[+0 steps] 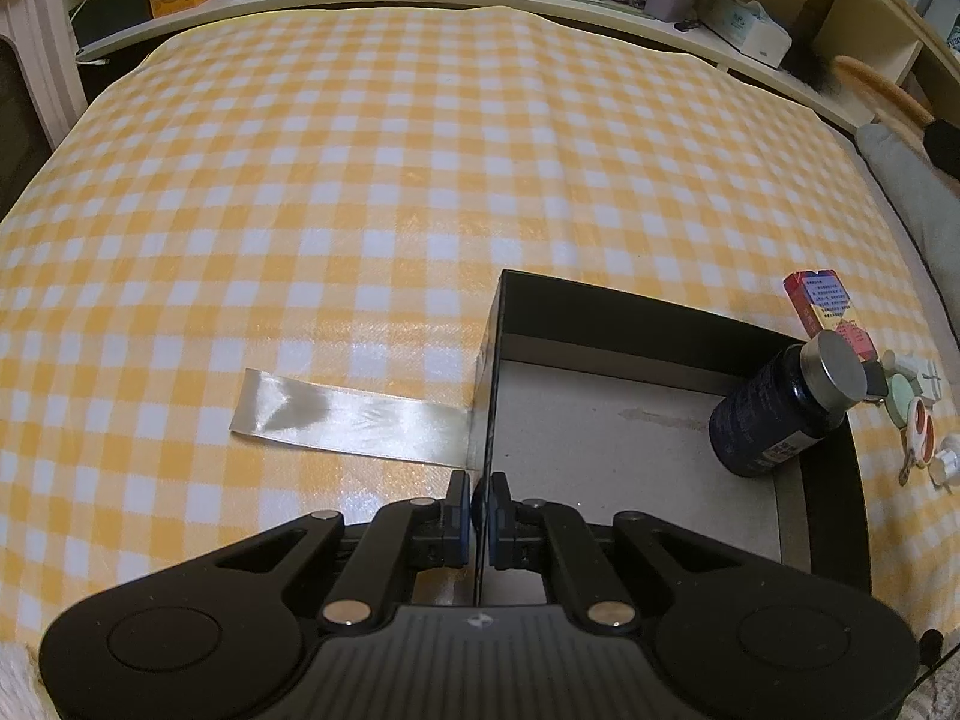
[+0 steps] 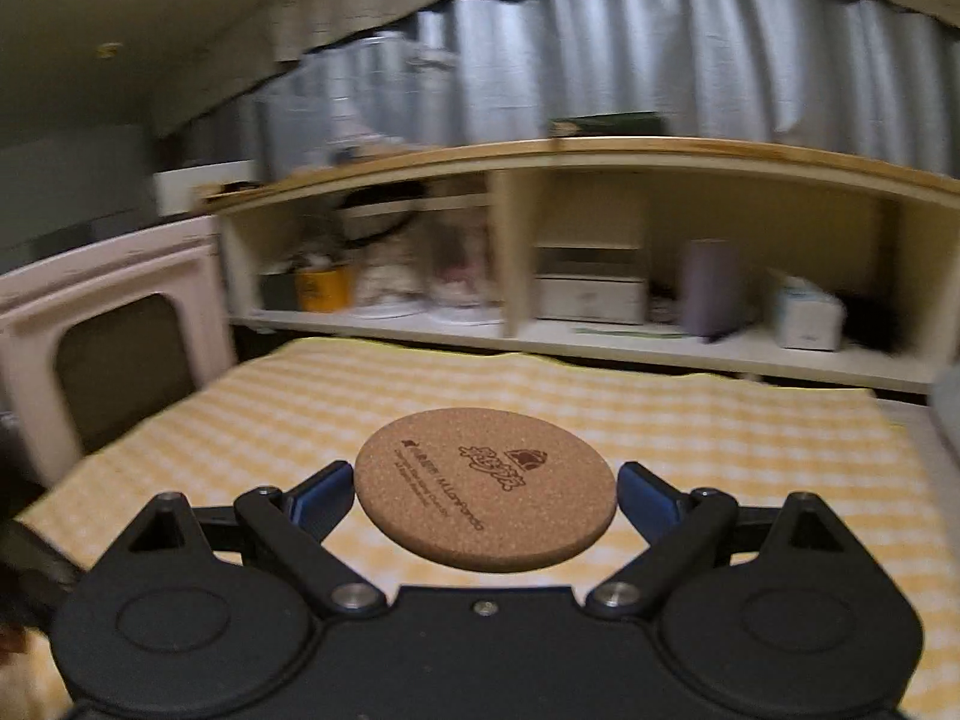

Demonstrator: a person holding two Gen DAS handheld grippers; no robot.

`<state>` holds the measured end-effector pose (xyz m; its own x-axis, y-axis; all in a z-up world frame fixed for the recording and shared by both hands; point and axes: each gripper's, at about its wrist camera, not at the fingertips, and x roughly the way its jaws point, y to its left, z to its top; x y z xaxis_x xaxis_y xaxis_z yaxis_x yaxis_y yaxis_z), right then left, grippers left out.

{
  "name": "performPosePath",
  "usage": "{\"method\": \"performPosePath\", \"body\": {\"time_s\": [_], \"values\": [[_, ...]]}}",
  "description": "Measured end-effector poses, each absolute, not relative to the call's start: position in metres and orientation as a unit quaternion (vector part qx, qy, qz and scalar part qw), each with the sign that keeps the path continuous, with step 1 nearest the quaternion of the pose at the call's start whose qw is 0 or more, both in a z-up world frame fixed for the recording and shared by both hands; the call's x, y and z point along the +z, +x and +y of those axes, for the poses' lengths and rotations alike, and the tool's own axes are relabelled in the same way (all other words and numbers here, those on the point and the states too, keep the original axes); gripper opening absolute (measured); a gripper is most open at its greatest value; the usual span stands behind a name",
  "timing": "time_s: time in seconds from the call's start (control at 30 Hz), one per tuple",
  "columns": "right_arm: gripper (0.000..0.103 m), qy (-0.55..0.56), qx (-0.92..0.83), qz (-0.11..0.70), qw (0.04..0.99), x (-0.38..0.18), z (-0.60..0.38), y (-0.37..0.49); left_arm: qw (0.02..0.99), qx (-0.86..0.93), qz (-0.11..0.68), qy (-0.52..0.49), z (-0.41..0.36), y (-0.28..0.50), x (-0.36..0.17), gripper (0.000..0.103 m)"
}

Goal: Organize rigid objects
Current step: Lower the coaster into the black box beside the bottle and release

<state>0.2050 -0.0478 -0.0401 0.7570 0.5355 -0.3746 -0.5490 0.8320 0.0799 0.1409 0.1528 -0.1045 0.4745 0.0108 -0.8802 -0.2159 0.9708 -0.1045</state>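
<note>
My left gripper [image 1: 480,495] is shut on the left wall of a black open box [image 1: 834,480] that rests on the yellow checked cloth [image 1: 360,180]. A dark bottle with a silver cap [image 1: 780,408] leans in the box's far right corner. My right gripper [image 2: 485,489] is shut on a round cork coaster [image 2: 486,489], held flat by its edges above the cloth [image 2: 750,438]. A red and blue small carton [image 1: 828,309] and several small white and green items [image 1: 918,414] lie on the cloth right of the box.
A strip of clear tape [image 1: 348,417] runs from the box's left wall across the cloth. A low shelf [image 2: 600,342] with boxes and containers stands behind the table. A white cabinet [image 2: 114,330] is at the left.
</note>
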Motion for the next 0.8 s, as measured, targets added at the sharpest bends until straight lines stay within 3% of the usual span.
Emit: {"method": "performPosePath", "body": {"time_s": [0.37, 0.4, 0.43, 0.47, 0.5, 0.8], "values": [[0.093, -0.085, 0.376, 0.258, 0.886, -0.063, 0.020, 0.162, 0.851, 0.068, 0.510, -0.108, 0.152, 0.139, -0.104, 0.006], [0.088, -0.096, 0.381, 0.259, 0.882, -0.066, 0.024, 0.159, 0.851, 0.068, 0.510, -0.109, 0.152, 0.139, -0.104, 0.007], [0.057, -0.108, 0.384, 0.258, 0.880, -0.069, 0.027, 0.156, 0.850, 0.068, 0.510, -0.110, 0.152, 0.138, -0.104, 0.007], [0.045, -0.119, 0.382, 0.263, 0.878, -0.072, 0.030, 0.156, 0.850, 0.068, 0.510, -0.110, 0.152, 0.137, -0.104, 0.006], [0.041, -0.126, 0.375, 0.276, 0.876, -0.075, 0.033, 0.157, 0.850, 0.068, 0.510, -0.110, 0.153, 0.138, -0.104, 0.006], [0.042, -0.176, 0.383, 0.299, 0.856, -0.093, 0.042, 0.151, 0.850, 0.069, 0.511, -0.111, 0.151, 0.136, -0.102, 0.006]]}}
